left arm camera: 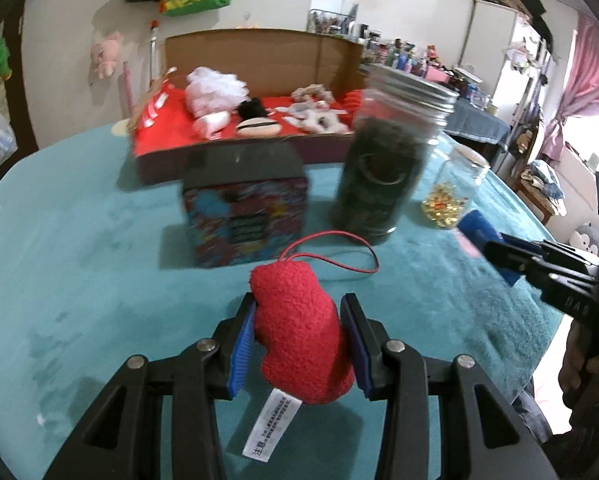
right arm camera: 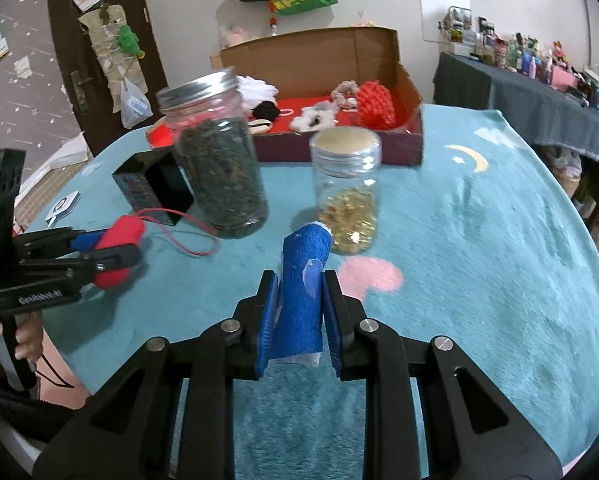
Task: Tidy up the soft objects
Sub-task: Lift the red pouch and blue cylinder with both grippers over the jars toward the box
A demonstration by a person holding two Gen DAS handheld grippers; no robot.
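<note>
Closest up, the left gripper [left arm camera: 299,344] has its blue pads squeezed onto a red fuzzy plush [left arm camera: 303,332], held over the teal blanket [left arm camera: 79,280]; its long axis runs away from the camera toward the tall jar of dark leaves [left arm camera: 383,160], white care tag [left arm camera: 273,424] hanging at the near end, thin red loop cord [left arm camera: 339,252] trailing out toward that jar. What the plush actually is, can't tell, it's half swallowed by the pads. Right gripper [right arm camera: 299,316] is clamped narrow on a blue rolled cloth thing [right arm camera: 303,296], standing roughly upright and pointing up toward the short jar of gold bits [right arm camera: 349,196], just right of the tall jar. Motion blur smears both jars. Left of the tall jar sits a colourful box with a black top [left arm camera: 243,208]. Behind the tall jar, the cardboard box [left arm camera: 259,52] with red lining holds white, black and red soft stuff, too blurry to name; the jars block part of its front wall.
</note>
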